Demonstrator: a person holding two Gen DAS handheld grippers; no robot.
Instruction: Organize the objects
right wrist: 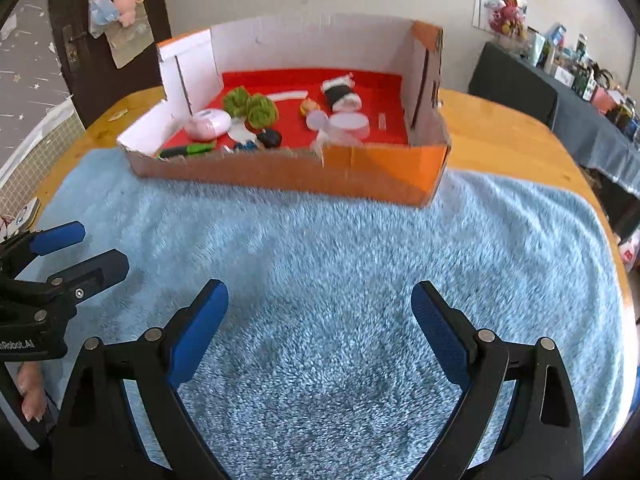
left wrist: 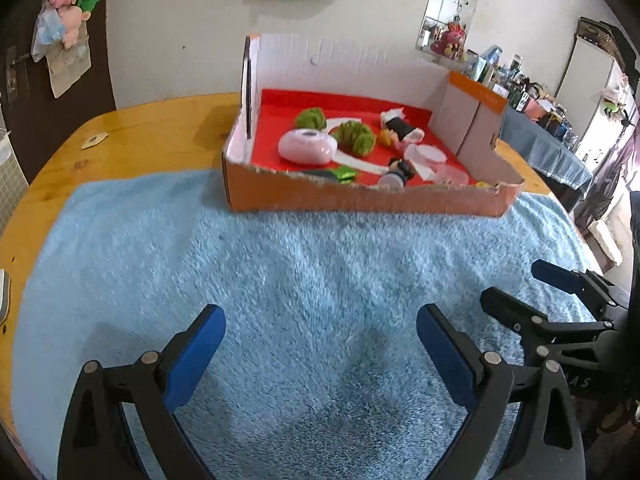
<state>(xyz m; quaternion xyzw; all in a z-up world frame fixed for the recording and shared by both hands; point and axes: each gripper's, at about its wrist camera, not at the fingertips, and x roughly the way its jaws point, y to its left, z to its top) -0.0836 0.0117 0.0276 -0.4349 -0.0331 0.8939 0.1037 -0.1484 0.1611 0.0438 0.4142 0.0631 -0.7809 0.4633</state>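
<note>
Small toys and trinkets lie scattered in the orange cardboard box with a red felt floor (left wrist: 256, 194), which sits on the fluffy light-blue towel (left wrist: 304, 264) at the far side of the wooden table (left wrist: 132, 128). My left gripper (left wrist: 320, 360) and right gripper (right wrist: 320, 336) both hang over the bare towel, fingers spread wide, holding nothing. Inside the box I see a smooth pink oval case (left wrist: 307, 146), two green yarn pom-poms (left wrist: 354, 136), a black-and-white plush roll (right wrist: 340, 94) and a round clear lid (right wrist: 349, 124). I judge all light; the pom-poms should squash, so I'd pinch their middles. The case looks slippery: I'd grip its narrow sides.
</note>
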